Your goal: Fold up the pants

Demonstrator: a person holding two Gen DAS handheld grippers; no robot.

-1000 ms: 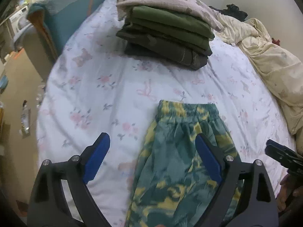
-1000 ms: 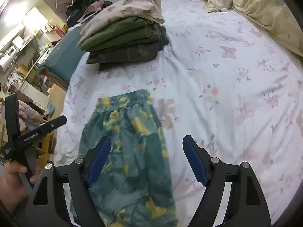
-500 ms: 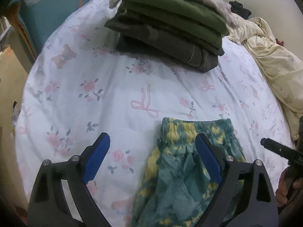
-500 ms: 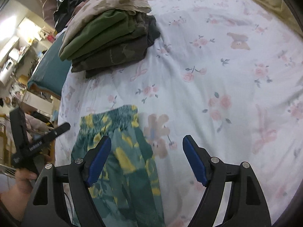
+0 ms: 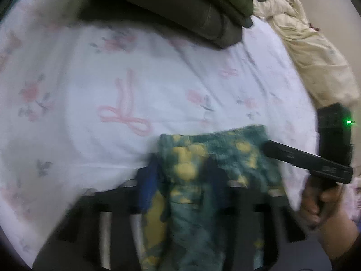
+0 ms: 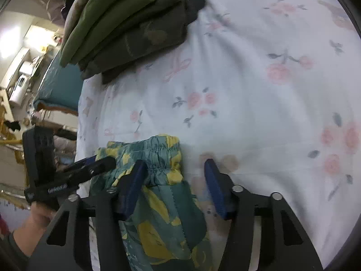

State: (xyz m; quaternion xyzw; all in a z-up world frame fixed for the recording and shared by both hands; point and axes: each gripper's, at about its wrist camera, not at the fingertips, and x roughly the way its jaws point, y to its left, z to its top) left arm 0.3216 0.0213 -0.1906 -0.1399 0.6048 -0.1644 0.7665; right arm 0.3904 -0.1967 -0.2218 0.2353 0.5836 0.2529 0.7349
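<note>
- Left gripper point(image 5: 183, 180): one, seen blurred in its own view. Its two blue pads have just been closing, and the left corner of the waistband sits between them. The fabric bulges up over the pads; the blur hides whether they already pinch it, so I cannot tell if it is gripping.
- Right gripper point(image 6: 176, 185): one. Its jaws have just been closing too, yet a clear gap is left between them. The left blue pad point(image 6: 133, 185) lies on the waistband's right part; the right pad rests over bare sheet just beside the pants' edge. The cloth is not pinched; the jaws stand apart.
- Pants point(image 6: 162, 203): one pair, green with yellow blotches, lying flat on the bed, elastic waistband towards the stack, legs running back under the two grippers.
- Hands: two in sight, one per view. The person's right hand point(image 5: 315, 203) holds its gripper at the right edge of the left view; the left hand point(image 6: 38, 216) holds its gripper at the lower left of the right view.
- Bed sheet point(image 6: 248, 90): one, white with pink flowers and bows.
- Stack of folded clothes point(image 6: 126, 22): one pile, olive and dark layers, well beyond the waistband.
- Cream blanket point(image 5: 315, 56): one, crumpled at the far right.
</note>
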